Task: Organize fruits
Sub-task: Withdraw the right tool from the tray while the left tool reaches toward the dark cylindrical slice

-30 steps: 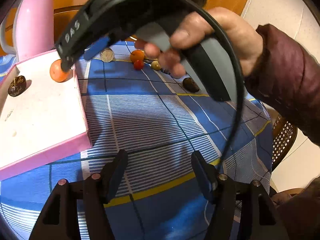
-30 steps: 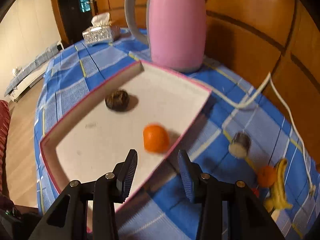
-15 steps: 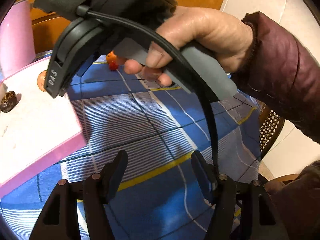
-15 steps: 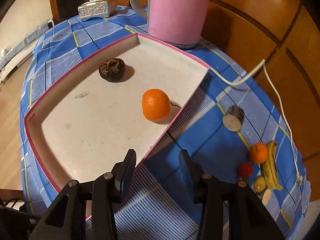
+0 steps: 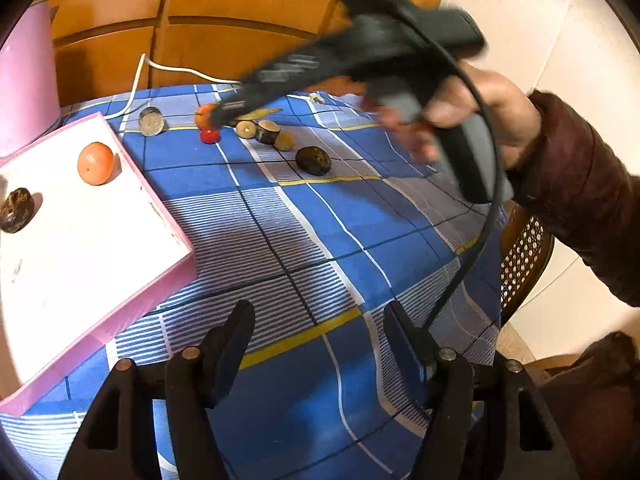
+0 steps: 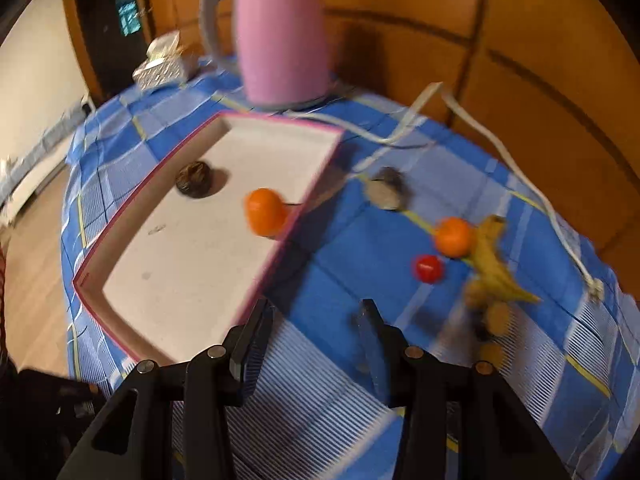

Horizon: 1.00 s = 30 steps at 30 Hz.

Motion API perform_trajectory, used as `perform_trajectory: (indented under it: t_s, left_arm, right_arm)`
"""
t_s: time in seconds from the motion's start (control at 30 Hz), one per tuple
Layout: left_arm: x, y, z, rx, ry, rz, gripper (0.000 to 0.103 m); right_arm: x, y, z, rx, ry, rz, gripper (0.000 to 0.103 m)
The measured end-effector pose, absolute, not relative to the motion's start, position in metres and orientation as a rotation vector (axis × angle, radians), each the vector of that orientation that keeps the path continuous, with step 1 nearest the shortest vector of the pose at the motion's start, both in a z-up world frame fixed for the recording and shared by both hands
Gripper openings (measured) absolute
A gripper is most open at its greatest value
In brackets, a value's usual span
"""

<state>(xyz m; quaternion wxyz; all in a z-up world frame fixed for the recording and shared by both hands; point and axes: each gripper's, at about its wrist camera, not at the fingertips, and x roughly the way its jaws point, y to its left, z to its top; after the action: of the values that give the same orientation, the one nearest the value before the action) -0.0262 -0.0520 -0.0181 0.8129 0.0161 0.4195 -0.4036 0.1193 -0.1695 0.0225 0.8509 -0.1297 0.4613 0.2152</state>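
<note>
A: What is the biggest thing here?

B: The round bench under a blue checked cloth with white and yellow lines. Next is the shallow pink-walled tray with a white floor, lying on its left part, then the tall pink kettle with a grey handle standing just behind the tray.

A: And the tools?

B: The left tool hangs over bare cloth near the tray's corner, its two black fingers spread wide with nothing between them. The right tool, blurred in the left wrist view and gripped by a hand in a dark red sleeve, also stands apart and empty, over the cloth just beside the tray's near wall.

A: Where is the fruit?

B: Two pieces lie in the tray: a round orange tangerine close to its right wall and a dark wrinkled brown fruit further left. The rest lies on the cloth to the right: a second orange tangerine touching a spotted yellow banana, a small red tomato just beside them, a dark round fruit apart, and a cut grey-faced stub near the tray.
</note>
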Motion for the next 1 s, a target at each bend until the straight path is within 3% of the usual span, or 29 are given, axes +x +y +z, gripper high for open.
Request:
perform_trajectory:
  t_s: [0.5,0.73,1.0]
  left_arm:
    - [-0.022,-0.066,-0.026,0.003,0.95,-0.827,0.077]
    - [-0.014,-0.072,-0.003,0.021,0.94,-0.778,0.093]
    - [0.019,-0.07,0.024,-0.018,0.948,-0.725,0.096]
  right_arm:
    - [0.089,-0.343,0.004,-0.342,1.167,0.205,0.045]
    - [0.106,-0.414,0.012,-0.011,1.091,0.079,0.045]
    - [0.114,-0.404,-0.012,-0.166,1.19,0.018,0.045]
